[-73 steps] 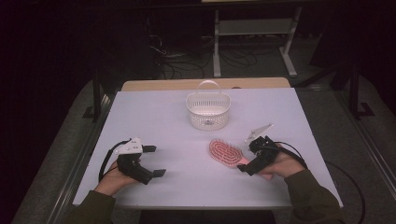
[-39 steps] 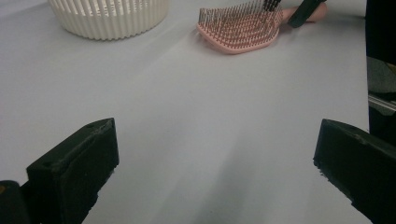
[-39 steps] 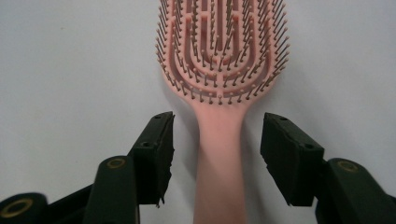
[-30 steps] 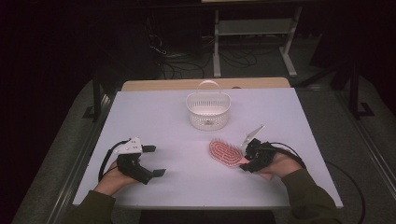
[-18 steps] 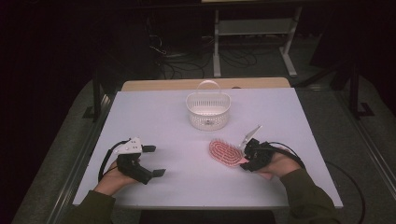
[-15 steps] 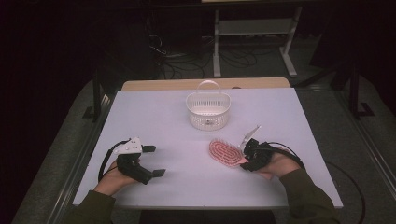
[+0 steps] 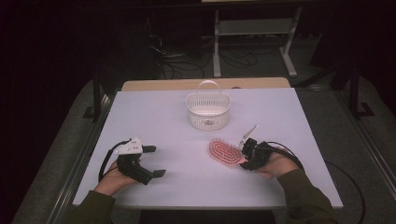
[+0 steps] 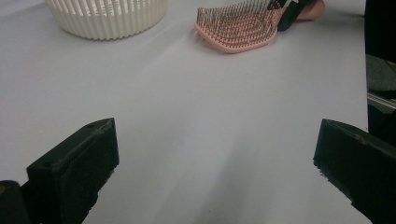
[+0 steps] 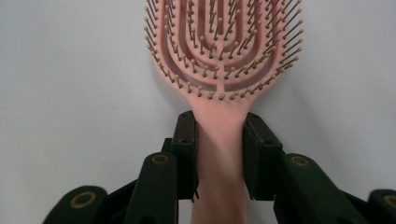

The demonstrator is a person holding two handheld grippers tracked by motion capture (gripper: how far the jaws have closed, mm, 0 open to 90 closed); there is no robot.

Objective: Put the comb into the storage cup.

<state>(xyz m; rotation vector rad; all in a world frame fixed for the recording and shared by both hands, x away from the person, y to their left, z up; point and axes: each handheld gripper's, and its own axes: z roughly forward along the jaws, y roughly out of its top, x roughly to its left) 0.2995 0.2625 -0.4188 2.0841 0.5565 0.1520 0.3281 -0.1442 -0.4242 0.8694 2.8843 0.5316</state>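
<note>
- The right gripper [image 7: 246, 152] is held low over the table at the right of the high view, gripped from behind by the right hand [image 7: 275, 163].
- Its jaws have just been closing; in the right gripper view the two black pads [image 9: 187, 140] are seen pressed against both sides of the pink handle [image 9: 219, 154] between them.
- The left gripper [image 7: 152, 161] is held by the left hand [image 7: 114, 179] at the left, well apart from the right one.
- Its jaws are spread wide, with nothing between them.
- Both forearms are laid in from the near edge, in dark sleeves.
</note>
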